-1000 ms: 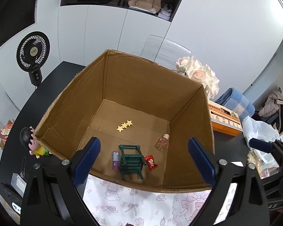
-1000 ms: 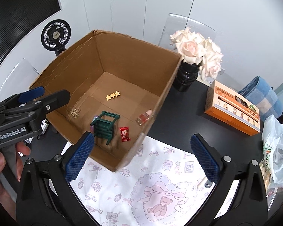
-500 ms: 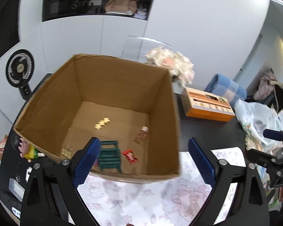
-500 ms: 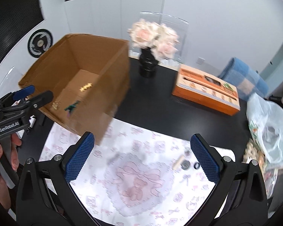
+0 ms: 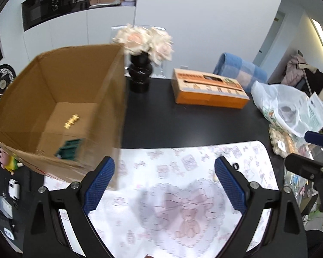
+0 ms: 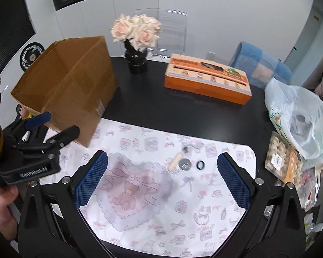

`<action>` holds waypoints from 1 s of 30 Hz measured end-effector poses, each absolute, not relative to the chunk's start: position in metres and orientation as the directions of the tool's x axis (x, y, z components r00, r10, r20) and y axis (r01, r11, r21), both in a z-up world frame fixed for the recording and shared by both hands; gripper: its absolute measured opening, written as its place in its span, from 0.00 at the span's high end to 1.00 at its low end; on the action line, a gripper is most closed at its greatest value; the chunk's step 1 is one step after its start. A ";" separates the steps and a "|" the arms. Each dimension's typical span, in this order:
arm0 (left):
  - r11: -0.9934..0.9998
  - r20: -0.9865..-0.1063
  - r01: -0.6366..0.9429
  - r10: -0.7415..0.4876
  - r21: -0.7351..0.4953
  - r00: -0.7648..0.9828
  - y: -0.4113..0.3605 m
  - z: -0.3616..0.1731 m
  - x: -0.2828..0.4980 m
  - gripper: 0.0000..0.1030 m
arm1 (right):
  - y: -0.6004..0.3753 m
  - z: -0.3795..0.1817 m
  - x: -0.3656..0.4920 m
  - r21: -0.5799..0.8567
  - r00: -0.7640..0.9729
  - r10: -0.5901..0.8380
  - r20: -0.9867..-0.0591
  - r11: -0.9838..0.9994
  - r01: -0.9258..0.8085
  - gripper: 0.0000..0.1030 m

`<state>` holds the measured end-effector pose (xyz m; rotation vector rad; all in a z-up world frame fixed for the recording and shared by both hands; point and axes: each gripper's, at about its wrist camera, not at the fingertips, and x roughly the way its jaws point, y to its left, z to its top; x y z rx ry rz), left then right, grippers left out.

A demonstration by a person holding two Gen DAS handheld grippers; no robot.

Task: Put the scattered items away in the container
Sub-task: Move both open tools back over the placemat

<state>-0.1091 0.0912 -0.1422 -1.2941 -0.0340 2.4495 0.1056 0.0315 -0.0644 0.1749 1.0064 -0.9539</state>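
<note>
Black table (image 6: 152,111) with printed mat (image 6: 161,193)
Directly on table: cardboard box (image 6: 75,81), black vase (image 6: 136,61), orange box (image 6: 206,79), plastic bag (image 6: 299,118), food tray (image 6: 280,157).

The left gripper (image 5: 164,185) is hovering over the patterned cloth (image 5: 178,206), its blue fingers (image 5: 99,185) standing wide apart with nothing between them. The cardboard box (image 5: 79,81) is sitting at the cloth's left edge on the black bench (image 5: 183,126); a gold star strip (image 5: 71,121) and a green chair (image 5: 70,149) are lying inside. The right gripper (image 5: 312,152) is showing at the right edge. Behind, a vase (image 5: 140,73) of roses and an orange box (image 5: 208,90) are standing on the bench.
</note>
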 end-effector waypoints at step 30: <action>-0.920 -0.926 -0.383 0.217 -0.088 -0.308 0.231 -0.272 -0.103 0.10 | -0.091 -0.167 -0.016 -0.167 0.104 -0.447 -0.888 0.525 0.835 0.05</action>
